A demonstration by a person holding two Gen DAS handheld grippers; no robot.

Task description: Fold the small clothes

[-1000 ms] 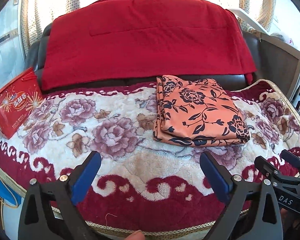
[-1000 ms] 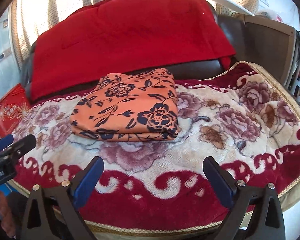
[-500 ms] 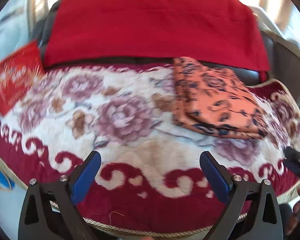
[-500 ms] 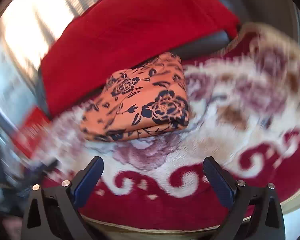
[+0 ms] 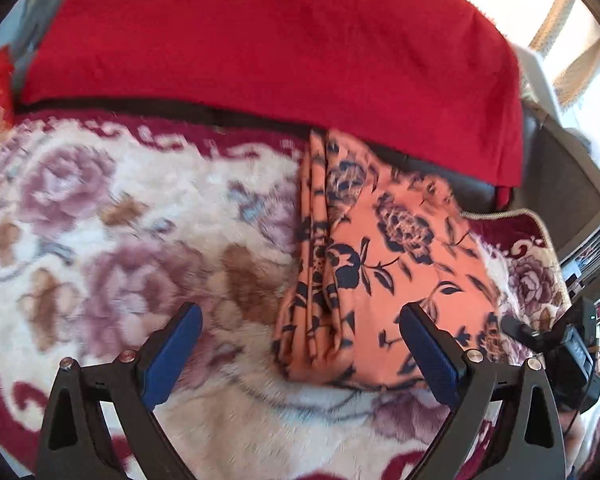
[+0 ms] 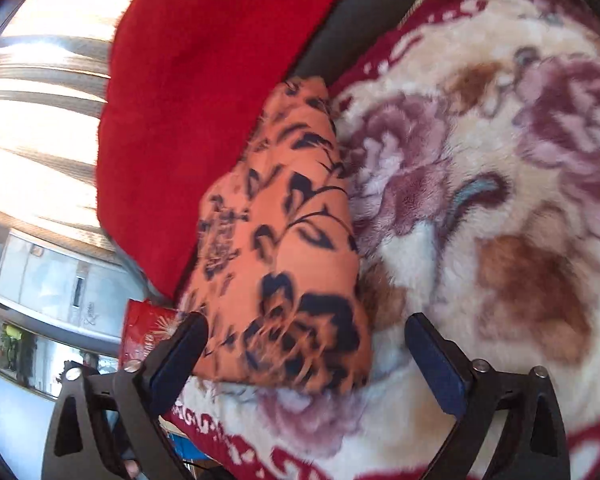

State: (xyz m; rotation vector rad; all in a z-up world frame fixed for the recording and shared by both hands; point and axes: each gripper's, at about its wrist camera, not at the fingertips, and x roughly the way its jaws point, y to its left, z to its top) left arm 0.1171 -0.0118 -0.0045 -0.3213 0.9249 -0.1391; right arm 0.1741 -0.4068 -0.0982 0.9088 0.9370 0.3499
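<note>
A folded orange cloth with a dark blue flower print (image 5: pixel 384 272) lies on the flowered plush blanket (image 5: pixel 120 240), against the sofa back. My left gripper (image 5: pixel 300 344) is open and empty, low over the cloth's near left edge. My right gripper (image 6: pixel 306 356) is open and empty, tilted, with the cloth's near corner (image 6: pixel 284 280) between its blue pads. The right gripper's body also shows in the left wrist view (image 5: pixel 560 340), at the cloth's right side.
A red blanket (image 5: pixel 280 40) covers the dark sofa back behind the cloth. A red printed bag (image 6: pixel 144 332) lies at the far left end of the seat. A side table and shelves stand to the right (image 5: pixel 572 184).
Both grippers have moved forward and down toward the folded cloth, which now looms larger. The right gripper has rolled to a tilt. Both stay open.
</note>
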